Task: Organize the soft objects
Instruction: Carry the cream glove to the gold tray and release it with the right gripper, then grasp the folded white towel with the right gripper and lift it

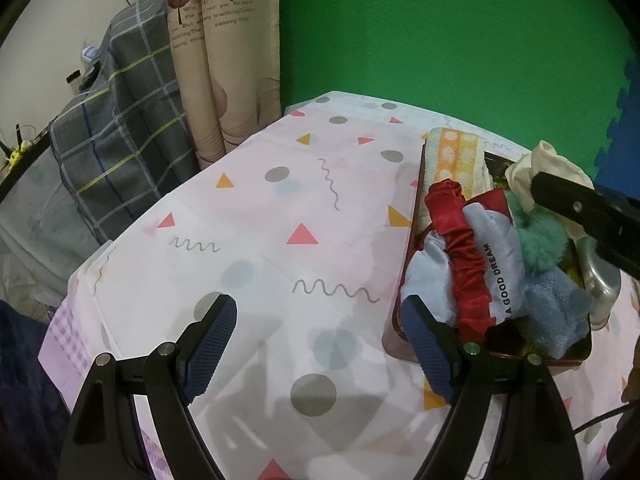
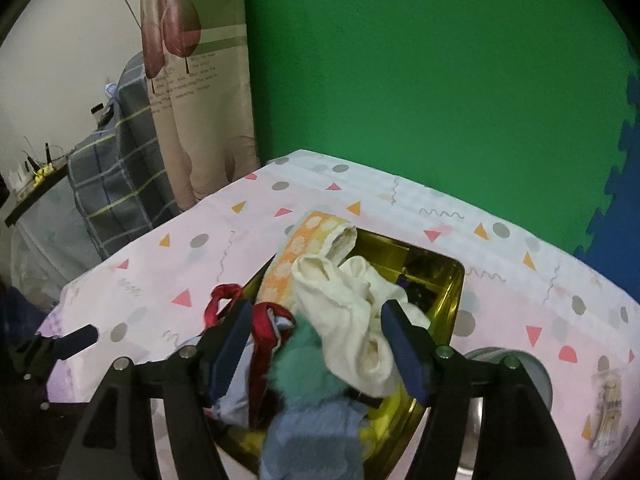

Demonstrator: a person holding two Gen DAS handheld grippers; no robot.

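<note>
A tin box [image 1: 394, 322] [image 2: 444, 280], red outside and gold inside, holds a pile of soft things. In it are an orange-yellow towel [image 1: 456, 152] [image 2: 304, 240], a red scrunchie band [image 1: 456, 232] [image 2: 224, 300], a pale blue eye mask [image 1: 492, 248], a green fluffy ball [image 1: 540, 236] [image 2: 304, 360] and a blue fluffy cloth [image 1: 556, 308] [image 2: 316, 432]. Cream socks [image 2: 344, 312] [image 1: 536, 164] lie on top. My right gripper [image 2: 318, 312] is open, its pads either side of the socks and not pressing them. My left gripper [image 1: 318, 312] is open over the tablecloth, left of the tin, holding nothing.
The table wears a pink patterned cloth [image 1: 280, 208]. A round metal vessel [image 1: 604, 280] [image 2: 532, 368] stands right of the tin. A beige curtain [image 1: 216, 80] and a plaid cloth [image 1: 120, 128] hang beyond the left edge. A green wall [image 1: 440, 32] is behind.
</note>
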